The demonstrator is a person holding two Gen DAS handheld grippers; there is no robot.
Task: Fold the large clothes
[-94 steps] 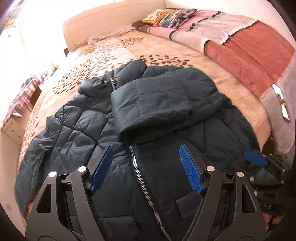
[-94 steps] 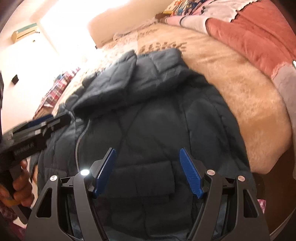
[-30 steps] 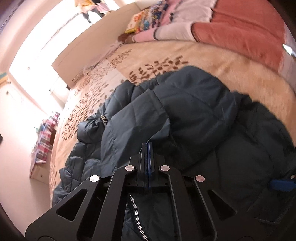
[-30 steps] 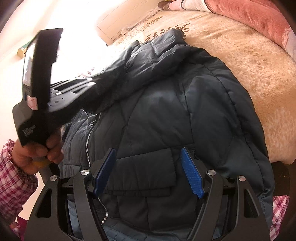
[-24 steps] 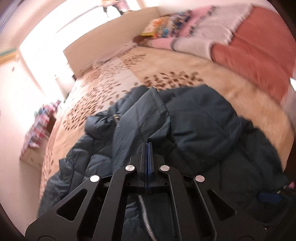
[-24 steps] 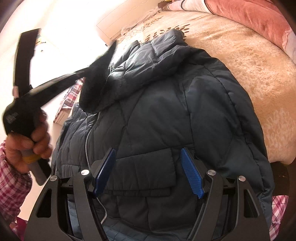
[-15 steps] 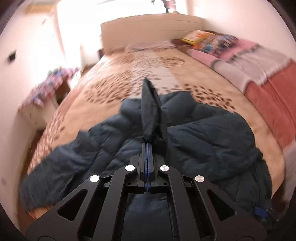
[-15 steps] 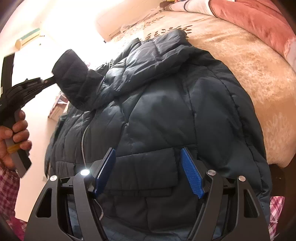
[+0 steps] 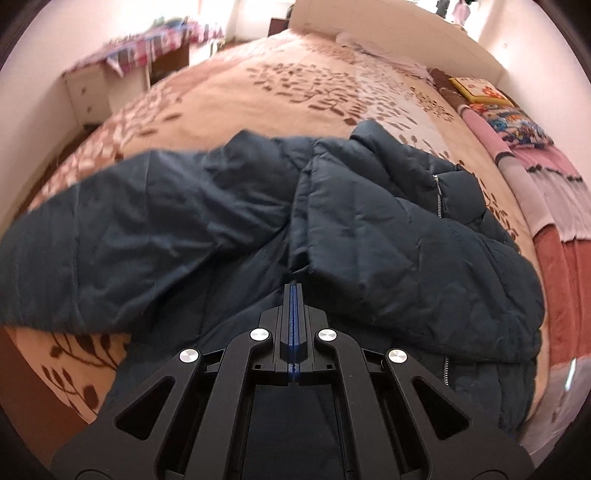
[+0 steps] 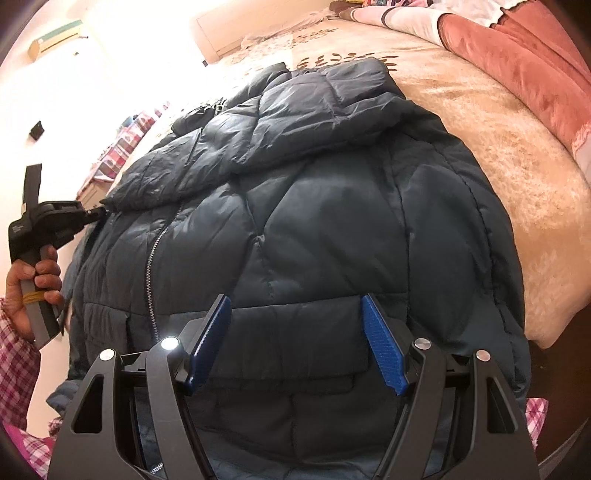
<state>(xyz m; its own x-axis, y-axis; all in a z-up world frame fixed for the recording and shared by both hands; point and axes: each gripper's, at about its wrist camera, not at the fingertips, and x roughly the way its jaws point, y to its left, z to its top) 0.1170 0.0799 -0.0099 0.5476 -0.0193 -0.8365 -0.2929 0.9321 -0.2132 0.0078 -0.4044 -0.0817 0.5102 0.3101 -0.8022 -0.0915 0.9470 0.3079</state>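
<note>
A dark blue quilted jacket (image 9: 406, 236) lies on the bed, zipped, with its front up. It also fills the right wrist view (image 10: 325, 221). My left gripper (image 9: 293, 286) is shut on the cuff of one sleeve (image 9: 332, 221) and holds it stretched across the jacket's chest. In the right wrist view the left gripper (image 10: 98, 212) sits at the jacket's left edge, pinching that sleeve end. My right gripper (image 10: 295, 332) is open and empty, hovering just above the jacket's lower front by the pocket flap. The other sleeve (image 9: 129, 236) lies spread out to the side.
The bed (image 9: 258, 92) has a beige leaf-patterned cover and a white headboard (image 9: 388, 33). Folded pink, grey and red blankets (image 9: 554, 206) and pillows lie along one side. A white nightstand with plaid cloth (image 9: 110, 77) stands beside the bed.
My left gripper, shut on the sleeve cuff, has carried it from raised above the jacket across and down toward the jacket's left side. The right gripper has stayed open and still.
</note>
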